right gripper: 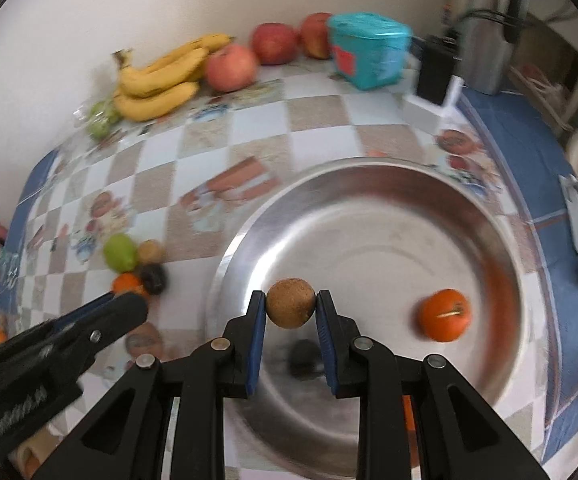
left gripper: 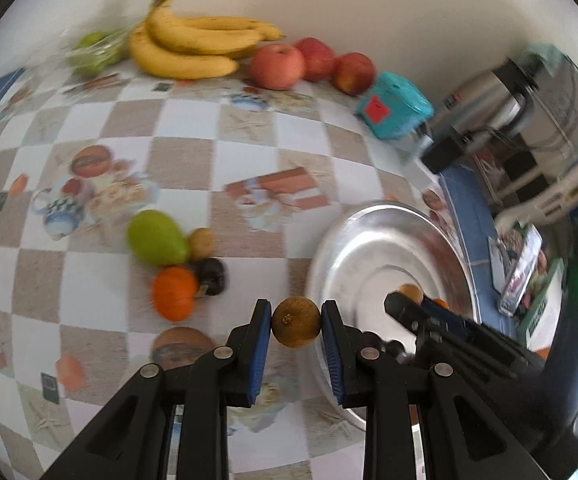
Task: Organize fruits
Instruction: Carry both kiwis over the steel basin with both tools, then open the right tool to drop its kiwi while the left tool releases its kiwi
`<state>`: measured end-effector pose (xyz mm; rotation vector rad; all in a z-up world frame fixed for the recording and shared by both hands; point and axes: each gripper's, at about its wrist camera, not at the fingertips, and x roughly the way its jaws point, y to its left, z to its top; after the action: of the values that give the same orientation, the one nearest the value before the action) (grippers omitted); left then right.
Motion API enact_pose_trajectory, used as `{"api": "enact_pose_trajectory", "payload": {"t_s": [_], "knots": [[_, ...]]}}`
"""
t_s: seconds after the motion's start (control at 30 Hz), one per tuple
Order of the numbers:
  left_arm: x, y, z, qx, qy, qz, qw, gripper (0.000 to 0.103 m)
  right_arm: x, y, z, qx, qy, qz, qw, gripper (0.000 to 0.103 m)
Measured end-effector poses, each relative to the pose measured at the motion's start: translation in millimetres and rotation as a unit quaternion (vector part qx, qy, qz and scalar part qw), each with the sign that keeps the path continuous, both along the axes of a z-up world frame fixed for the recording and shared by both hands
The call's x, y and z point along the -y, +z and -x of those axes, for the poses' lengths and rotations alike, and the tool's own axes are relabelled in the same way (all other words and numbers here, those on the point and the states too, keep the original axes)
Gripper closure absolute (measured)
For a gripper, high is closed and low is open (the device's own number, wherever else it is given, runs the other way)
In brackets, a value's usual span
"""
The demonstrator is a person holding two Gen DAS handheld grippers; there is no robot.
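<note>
My left gripper (left gripper: 296, 321) is shut on a small brown round fruit (left gripper: 296, 322), held above the checked tablecloth just left of the steel basin (left gripper: 373, 240). My right gripper (right gripper: 291, 309) is shut on a second brown round fruit (right gripper: 291, 308) over the basin's (right gripper: 369, 236) left half. One orange (right gripper: 445, 314) lies in the basin. On the cloth sits a small pile: a green mango (left gripper: 157, 238), a small brown fruit (left gripper: 202, 242), a dark fruit (left gripper: 211, 276) and an orange (left gripper: 173, 292). A dark patch under the right gripper is too blurred to identify.
Along the back wall lie bananas (left gripper: 197, 44), three red apples (left gripper: 277, 66), green fruit in a clear bag (left gripper: 93, 50) and a teal box (left gripper: 393, 106). Metal appliances (left gripper: 529, 96) stand at the right. The two grippers are close together near the basin's left rim.
</note>
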<state>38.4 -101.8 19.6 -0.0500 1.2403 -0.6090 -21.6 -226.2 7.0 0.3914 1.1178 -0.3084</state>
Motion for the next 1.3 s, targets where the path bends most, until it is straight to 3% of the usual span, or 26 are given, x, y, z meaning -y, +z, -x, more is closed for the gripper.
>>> {"api": "enact_pose_trajectory", "payload": {"t_s": [0.37,0.83,1.0,1.3], "knots": [[40.4,-7.8,17.6,0.015,-0.058,0.002,0.9982,0.075,45.5,-5.1,22.3,-0.001,-0.077,-0.015,0.997,0.077],[49.4,-21.9,20.6,0.011,-0.069,-0.021,0.9973,0.073,46.9,-23.0,19.6,-0.030,-0.074,-0.026,0.996,0.076],[45.1,-20.3,17.3,0.007,-0.057,-0.020,0.9982,0.058,49.3,-17.7,20.8,-0.021,-0.084,-0.020,0.996,0.068],[36.9,-15.9,11.7,0.012,-0.036,-0.027,0.9989,0.043,48.2,-2.1,22.4,0.008,-0.087,-0.019,0.996,0.068]]}}
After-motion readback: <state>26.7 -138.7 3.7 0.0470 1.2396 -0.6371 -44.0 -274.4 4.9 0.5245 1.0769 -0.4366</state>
